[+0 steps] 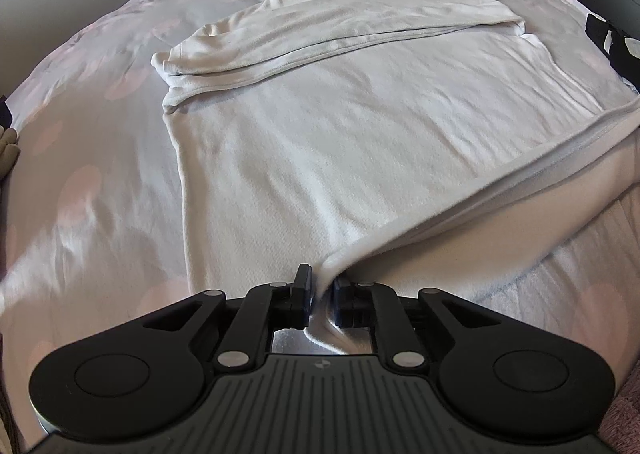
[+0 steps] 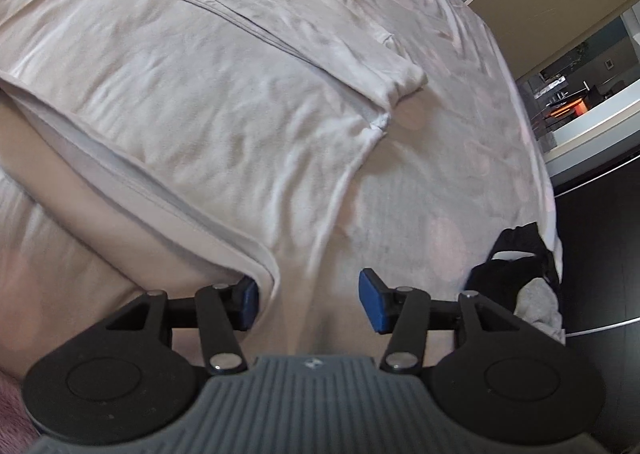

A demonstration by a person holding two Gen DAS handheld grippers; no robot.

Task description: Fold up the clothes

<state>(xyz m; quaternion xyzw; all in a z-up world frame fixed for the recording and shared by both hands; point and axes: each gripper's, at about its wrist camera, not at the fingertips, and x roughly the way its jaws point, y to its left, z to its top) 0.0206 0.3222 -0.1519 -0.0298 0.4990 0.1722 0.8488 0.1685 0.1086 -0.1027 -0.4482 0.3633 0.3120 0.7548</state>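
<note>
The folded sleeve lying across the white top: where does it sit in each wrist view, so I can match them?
Left wrist: folded sleeve runs across the upper centre, cuff end at upper right.
Right wrist: folded sleeve slants from top left down to its cuff at centre right.
Shared landmark: the black garment, right edge in the left view, lower right in the right view.

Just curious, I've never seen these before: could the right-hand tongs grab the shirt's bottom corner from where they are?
Probably yes. The right tongs stand open, with the white shirt's hem corner lying beside their left pad and nothing in between.
</note>
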